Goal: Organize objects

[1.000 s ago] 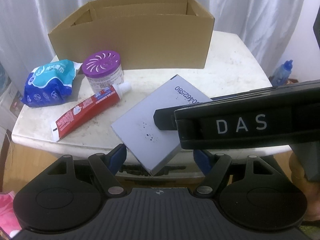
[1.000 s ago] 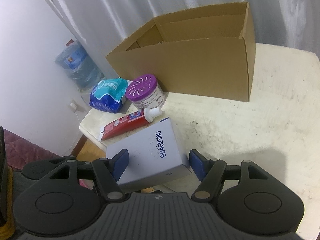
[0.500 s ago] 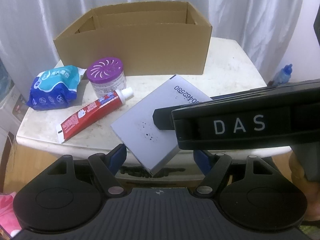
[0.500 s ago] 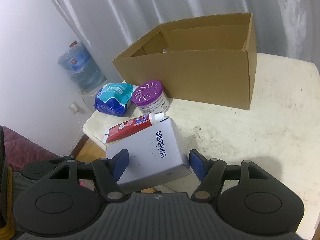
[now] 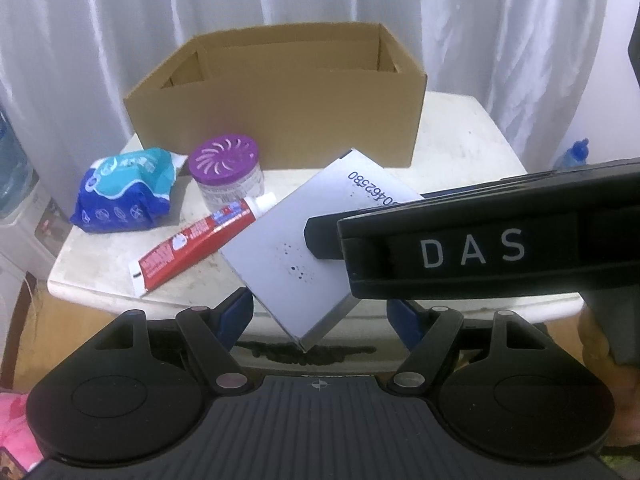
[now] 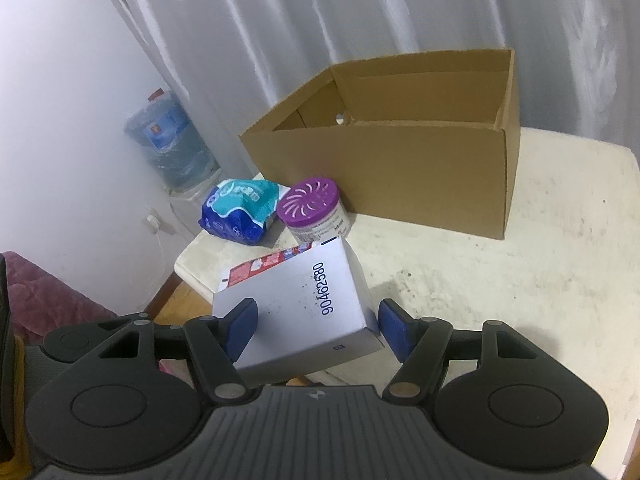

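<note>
A flat grey box [image 6: 304, 304] with a printed number sits between the blue pads of my right gripper [image 6: 316, 316], which is shut on it. The box is tilted, and its near corner overhangs the table edge [image 5: 288, 248]. It hides the cap end of the red toothpaste tube [image 6: 264, 264]. My left gripper [image 5: 320, 308] is open and holds nothing, with the box's corner showing beyond its fingers. The right gripper's finger [image 5: 320, 236] crosses the left wrist view. Further back are a purple-lidded jar [image 5: 226, 160], a blue wipes pack [image 5: 124, 192] and an open cardboard box [image 5: 280, 120].
The white table [image 6: 520, 280] is stained and bare to the right of the cardboard box [image 6: 400, 176]. A large water bottle [image 6: 168, 140] stands by the wall at left. A small blue bottle [image 5: 572, 156] is beyond the table's right edge. White curtains hang behind.
Both views have tipped upward, so the table things sit lower in frame. The grey box stayed between the right pads and now covers the toothpaste's cap.
</note>
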Demonstrator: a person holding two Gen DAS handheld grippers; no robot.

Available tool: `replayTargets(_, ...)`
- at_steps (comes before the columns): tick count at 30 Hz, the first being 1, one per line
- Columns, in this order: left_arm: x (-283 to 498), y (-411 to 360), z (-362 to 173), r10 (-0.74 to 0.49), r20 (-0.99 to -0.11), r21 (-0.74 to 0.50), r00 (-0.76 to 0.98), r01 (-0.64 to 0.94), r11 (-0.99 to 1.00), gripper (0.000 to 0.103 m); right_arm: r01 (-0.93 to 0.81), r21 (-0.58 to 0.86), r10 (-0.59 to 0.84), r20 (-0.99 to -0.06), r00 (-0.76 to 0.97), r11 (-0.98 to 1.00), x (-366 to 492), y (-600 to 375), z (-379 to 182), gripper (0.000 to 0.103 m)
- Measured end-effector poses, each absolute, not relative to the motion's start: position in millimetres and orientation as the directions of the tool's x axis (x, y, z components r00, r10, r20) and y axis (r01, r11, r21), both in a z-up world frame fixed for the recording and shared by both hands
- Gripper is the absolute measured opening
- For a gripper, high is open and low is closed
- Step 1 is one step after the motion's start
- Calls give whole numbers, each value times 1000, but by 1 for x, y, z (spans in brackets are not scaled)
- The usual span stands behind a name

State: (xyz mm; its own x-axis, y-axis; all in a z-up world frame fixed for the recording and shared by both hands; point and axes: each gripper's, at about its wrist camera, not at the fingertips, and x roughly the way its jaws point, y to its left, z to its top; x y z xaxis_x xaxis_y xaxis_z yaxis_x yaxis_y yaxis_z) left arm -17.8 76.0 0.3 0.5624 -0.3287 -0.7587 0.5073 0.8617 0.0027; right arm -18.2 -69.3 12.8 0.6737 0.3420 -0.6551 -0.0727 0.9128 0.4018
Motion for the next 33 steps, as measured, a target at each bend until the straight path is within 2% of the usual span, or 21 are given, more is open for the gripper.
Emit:
replayTargets(18,5,76,45,-308,-662,84,683,476,875,73,-119,406,351,-567,745,906,4,-69,55,71)
replayTargets(25,35,71,56,-332,-657,58,677,485,873,73,-99,413,335,-551,765,905,31,-75,66,71)
replayTargets(33,83,59,83,-350,-624,83,699,504,859,73,-91,401,310,-524,794,911,76,-89,88,71)
